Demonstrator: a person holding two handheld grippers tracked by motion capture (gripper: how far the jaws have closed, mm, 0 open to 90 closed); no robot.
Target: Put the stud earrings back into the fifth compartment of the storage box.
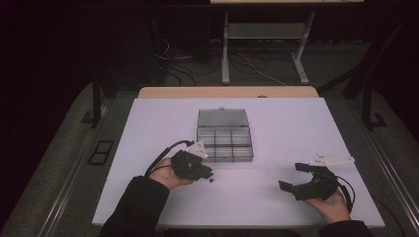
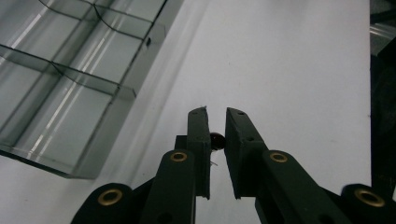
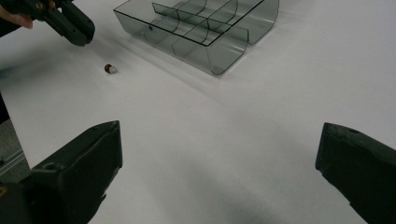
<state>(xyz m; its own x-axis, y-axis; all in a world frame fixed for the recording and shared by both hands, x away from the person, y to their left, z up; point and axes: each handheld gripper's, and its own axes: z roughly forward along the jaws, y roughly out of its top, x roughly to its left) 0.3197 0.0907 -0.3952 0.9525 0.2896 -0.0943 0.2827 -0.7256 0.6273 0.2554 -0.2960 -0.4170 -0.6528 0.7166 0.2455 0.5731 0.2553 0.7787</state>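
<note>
The small dark piece (image 1: pixel 211 180) is hard to make out: from above it is a mere speck on the white sheet (image 1: pixel 276 128), and in the left gripper view it shows as a reddish-brown bit through the narrow slit between the jaws, partly hidden by them. The right gripper view settles where it is: it lies on the sheet with a pale end, just beside the left gripper (image 1: pixel 207 174) but clear of it, and in front of the clear box (image 1: pixel 225 159). The left gripper's jaws are clenched almost together and grasp nothing. The right gripper (image 1: pixel 291 177) has its jaws spread wide and empty, low over bare sheet, well apart from the box. The person's sleeves are cut off at the bottom edge. There are two grippers, one small piece and one box, its lid lying open behind it; it seems to have six compartments, and whether any holds something cannot be told. The sheet covers a wooden table (image 1: pixel 227 92). The room around is dark, with cables (image 1: pixel 257 69) on a grey floor and metal table legs (image 1: pixel 225 54) behind.
</note>
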